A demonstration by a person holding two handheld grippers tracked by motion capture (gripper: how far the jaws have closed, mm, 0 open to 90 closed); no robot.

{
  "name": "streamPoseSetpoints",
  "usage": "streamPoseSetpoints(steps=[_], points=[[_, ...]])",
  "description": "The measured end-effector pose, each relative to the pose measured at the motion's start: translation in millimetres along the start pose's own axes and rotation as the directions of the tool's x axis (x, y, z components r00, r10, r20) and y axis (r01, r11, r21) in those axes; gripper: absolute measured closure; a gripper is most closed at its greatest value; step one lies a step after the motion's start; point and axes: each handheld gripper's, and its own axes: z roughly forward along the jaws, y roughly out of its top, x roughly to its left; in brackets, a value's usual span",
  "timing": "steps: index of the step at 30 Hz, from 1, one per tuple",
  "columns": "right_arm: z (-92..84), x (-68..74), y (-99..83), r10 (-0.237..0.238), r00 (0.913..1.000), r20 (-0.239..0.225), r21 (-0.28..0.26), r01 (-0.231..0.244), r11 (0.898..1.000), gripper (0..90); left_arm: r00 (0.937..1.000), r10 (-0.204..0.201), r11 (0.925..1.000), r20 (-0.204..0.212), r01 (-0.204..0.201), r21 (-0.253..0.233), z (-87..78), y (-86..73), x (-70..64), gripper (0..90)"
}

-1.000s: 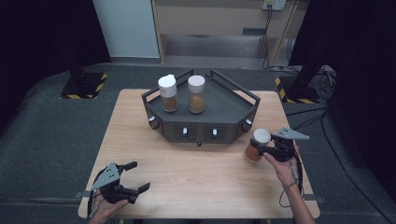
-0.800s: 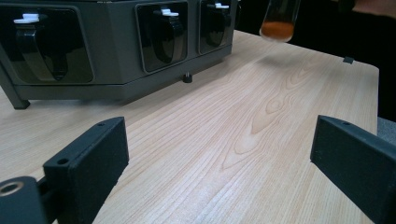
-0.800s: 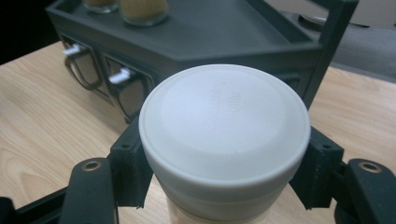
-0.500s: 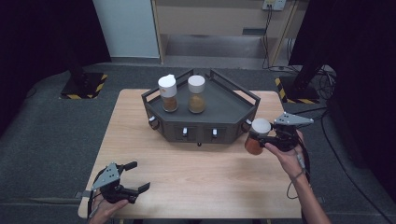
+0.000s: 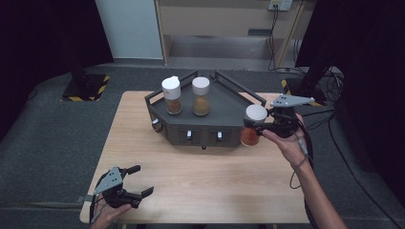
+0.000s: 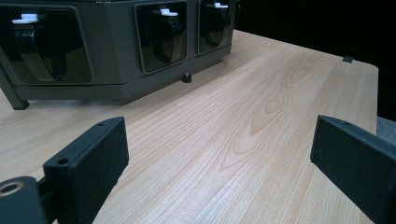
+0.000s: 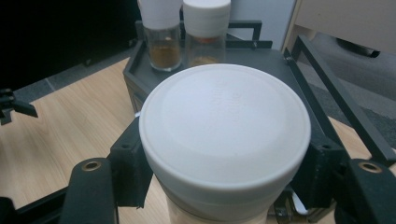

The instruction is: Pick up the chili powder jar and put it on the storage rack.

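My right gripper (image 5: 253,125) is shut on a spice jar (image 5: 252,126) with a white lid and orange-brown contents, holding it in the air at the right front corner of the dark rack (image 5: 224,107). In the right gripper view the jar's lid (image 7: 224,126) sits between both jaws. Two more white-lidded jars (image 5: 171,95) (image 5: 201,95) stand upright on the rack's top, also seen as jars (image 7: 161,35) (image 7: 205,30) beyond the held one. My left gripper (image 5: 139,180) rests open near the table's front left corner, nothing between its fingers (image 6: 88,154).
The rack stands at the back middle of the wooden table (image 5: 200,186); its front face has dark recesses with white tabs (image 6: 159,32). The rack's raised rails (image 7: 336,98) run along its sides. Grey floor surrounds the table.
My right gripper has lifted the jar off the table and carried it up and toward the rack's right corner. The left gripper has stayed put.
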Motion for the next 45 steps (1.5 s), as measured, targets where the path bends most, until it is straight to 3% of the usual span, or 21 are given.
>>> streamPoseSetpoints(steps=[5, 12, 26, 45], points=[[7.9, 0.9, 19.7, 0.001, 0.9999, -0.014, -0.001, -0.001, 1.000, 33.4, 1.0000, 0.003, 1.0000, 0.001, -0.003, 0.001, 0.0, 0.3, -0.2, 3.0], [24.3, -0.9, 42.1, 0.006, 1.0000, -0.001, 0.003, -0.006, 1.000, 33.4, 1.0000, 0.002, 1.0000, 0.001, -0.002, 0.000, -0.1, 0.2, -0.2, 3.0], [59.5, -12.4, 69.2, 0.024, 0.9988, 0.042, 0.007, -0.024, 1.000, 33.4, 1.0000, 0.001, 1.0000, 0.002, -0.001, -0.001, -0.4, 0.1, 0.0, 3.0], [101.9, -32.1, 67.1, 0.073, 0.9903, 0.118, 0.025, -0.076, 0.997, 33.4, 1.0000, -0.006, 1.0000, 0.004, 0.006, -0.002, -0.2, -0.4, 0.9, 3.0]])
